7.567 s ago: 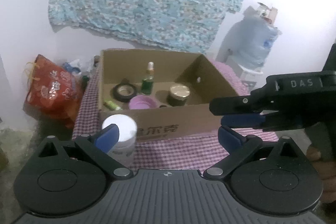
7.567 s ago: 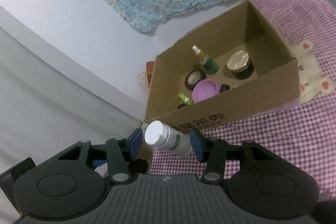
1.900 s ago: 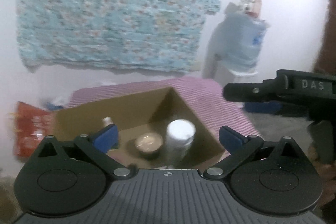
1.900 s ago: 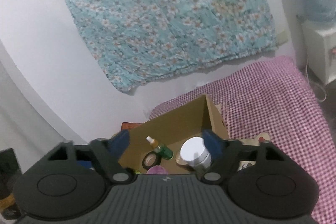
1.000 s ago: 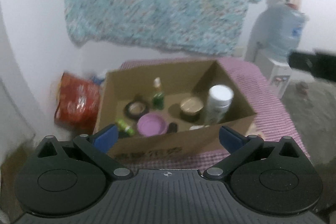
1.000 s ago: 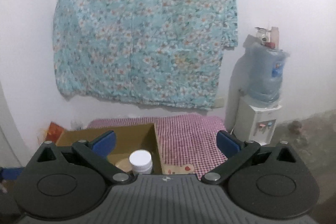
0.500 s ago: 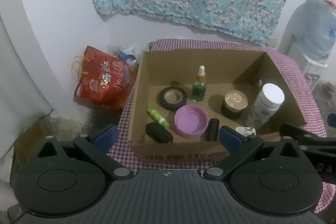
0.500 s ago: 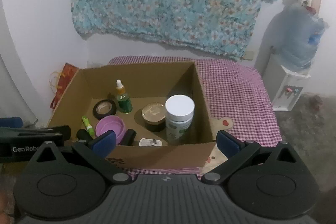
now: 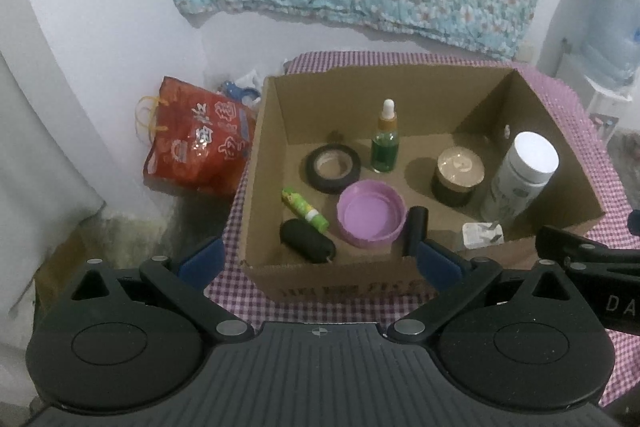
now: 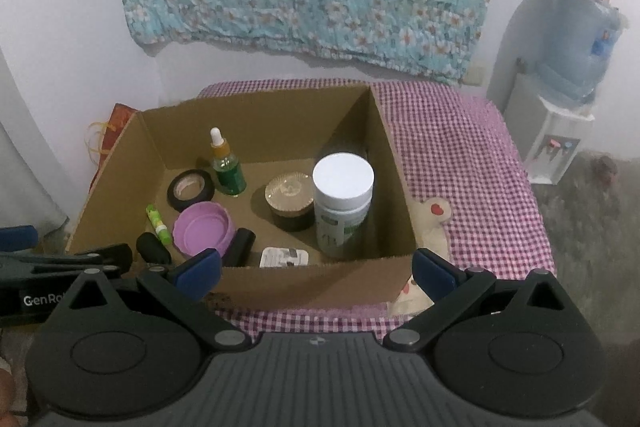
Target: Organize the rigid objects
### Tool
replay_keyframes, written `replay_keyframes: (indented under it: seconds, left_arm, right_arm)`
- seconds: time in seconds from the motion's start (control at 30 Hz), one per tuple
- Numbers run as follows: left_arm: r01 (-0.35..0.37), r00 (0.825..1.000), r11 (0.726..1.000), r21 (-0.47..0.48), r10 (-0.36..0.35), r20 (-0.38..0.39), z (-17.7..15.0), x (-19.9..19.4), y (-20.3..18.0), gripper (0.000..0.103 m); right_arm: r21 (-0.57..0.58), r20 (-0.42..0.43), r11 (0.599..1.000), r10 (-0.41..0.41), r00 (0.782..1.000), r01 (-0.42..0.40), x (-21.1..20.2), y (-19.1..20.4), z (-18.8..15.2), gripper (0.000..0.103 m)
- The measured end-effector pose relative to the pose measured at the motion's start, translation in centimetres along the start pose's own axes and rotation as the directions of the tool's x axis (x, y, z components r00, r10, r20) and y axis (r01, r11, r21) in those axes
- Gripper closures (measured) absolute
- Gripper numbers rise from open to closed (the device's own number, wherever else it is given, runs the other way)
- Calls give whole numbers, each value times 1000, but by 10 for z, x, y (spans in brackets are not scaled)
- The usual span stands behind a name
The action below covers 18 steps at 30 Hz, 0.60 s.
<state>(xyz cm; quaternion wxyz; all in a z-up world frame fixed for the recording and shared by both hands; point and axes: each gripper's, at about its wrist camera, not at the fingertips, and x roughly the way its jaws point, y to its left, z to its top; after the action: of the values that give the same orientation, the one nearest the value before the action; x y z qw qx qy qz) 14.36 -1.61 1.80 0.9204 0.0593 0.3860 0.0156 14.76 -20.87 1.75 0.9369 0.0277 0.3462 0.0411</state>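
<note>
Looks pretty much sorted: cardboard box (image 10: 256, 283) on the checkered counter (image 10: 460, 163), white-capped bottle (image 10: 343, 203) upright by its right wall, small stuff alongside. Both tongs, left (image 9: 320, 261) and right (image 10: 316, 269), wide open, empty, hanging just short of the box.

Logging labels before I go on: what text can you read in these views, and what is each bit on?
"GenRo", cut off: side of the left claw.
"DA", cut off: side of the right claw.
Cardboard box front: dark print, too blurred to read.
Red bag: large pale characters, not legible.
White bottle label: too small to read.
</note>
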Motion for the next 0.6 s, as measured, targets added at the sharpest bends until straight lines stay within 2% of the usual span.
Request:
replay_keyframes:
  seconds: [0.6]
  left_arm:
    - [-15,1000,999,33,15,-4,-2,-1,-8,1]
  right_arm:
    - [16,-39,1000,4,999,-3,1,-6,-3,0]
